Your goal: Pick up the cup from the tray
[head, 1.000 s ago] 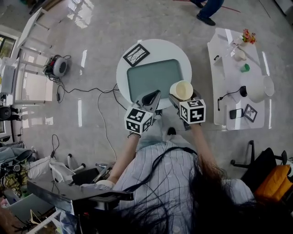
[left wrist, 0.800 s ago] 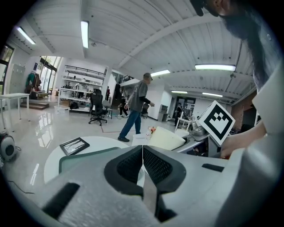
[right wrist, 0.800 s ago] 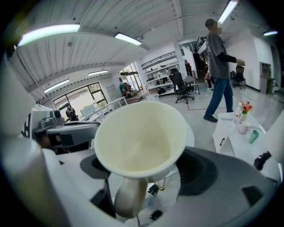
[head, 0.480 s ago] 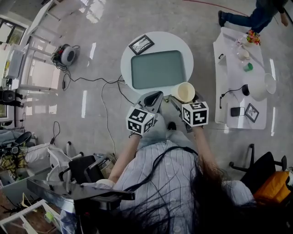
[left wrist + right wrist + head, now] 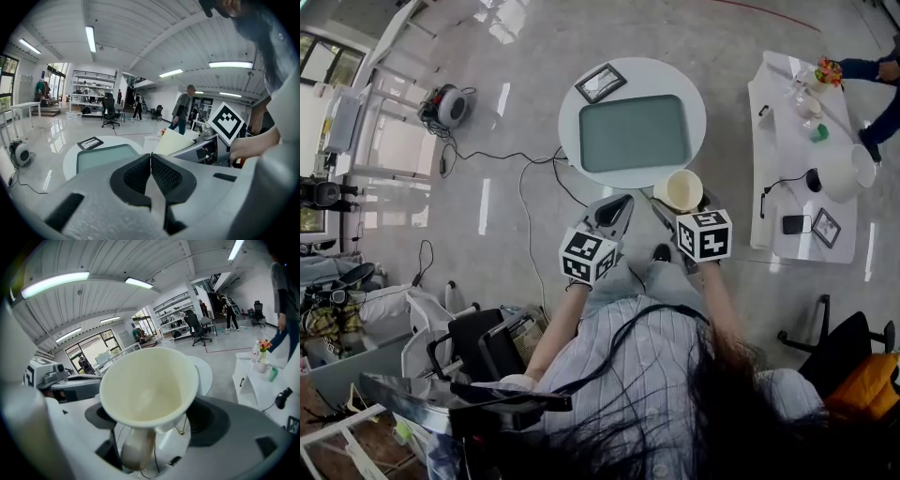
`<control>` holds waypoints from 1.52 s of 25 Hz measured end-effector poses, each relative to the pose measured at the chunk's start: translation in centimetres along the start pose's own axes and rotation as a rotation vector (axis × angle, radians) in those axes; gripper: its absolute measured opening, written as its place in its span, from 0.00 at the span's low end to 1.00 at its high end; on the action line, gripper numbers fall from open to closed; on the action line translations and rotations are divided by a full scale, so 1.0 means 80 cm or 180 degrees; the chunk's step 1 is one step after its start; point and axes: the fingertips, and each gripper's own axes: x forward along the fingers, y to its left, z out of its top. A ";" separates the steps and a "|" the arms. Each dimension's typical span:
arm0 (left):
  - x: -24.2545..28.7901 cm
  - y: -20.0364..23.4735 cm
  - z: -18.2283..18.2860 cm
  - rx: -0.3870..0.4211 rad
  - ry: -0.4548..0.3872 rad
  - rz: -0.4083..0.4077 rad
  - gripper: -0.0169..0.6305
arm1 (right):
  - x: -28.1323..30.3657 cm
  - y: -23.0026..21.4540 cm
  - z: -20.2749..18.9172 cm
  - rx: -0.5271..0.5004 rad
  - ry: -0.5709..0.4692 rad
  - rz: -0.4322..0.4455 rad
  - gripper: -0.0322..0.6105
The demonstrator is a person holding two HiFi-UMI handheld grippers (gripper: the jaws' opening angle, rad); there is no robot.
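My right gripper (image 5: 677,199) is shut on a cream cup (image 5: 679,188), held upright in the air just off the near edge of the round white table (image 5: 675,74). In the right gripper view the cup (image 5: 146,390) fills the middle, its mouth open towards the camera, empty inside. The grey-green tray (image 5: 635,132) lies bare on the table, also seen in the left gripper view as the tray (image 5: 101,157). My left gripper (image 5: 614,208) hangs beside the right one, shut on nothing, its pads (image 5: 159,176) pressed together.
A framed picture (image 5: 601,82) lies on the table's far left. A white side table (image 5: 811,169) to the right carries a phone, a bowl, flowers and small items. Cables and a cable reel (image 5: 448,105) lie on the floor to the left. A person (image 5: 881,75) walks at far right.
Both grippers and the cup have drawn back from the table towards me. The table and tray now sit farther up in the head view. The walking person moved to the right.
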 end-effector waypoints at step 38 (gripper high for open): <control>-0.140 0.122 -0.031 -0.0468 -0.0547 0.0692 0.05 | 0.055 0.118 0.012 -0.0380 0.0166 0.0144 0.69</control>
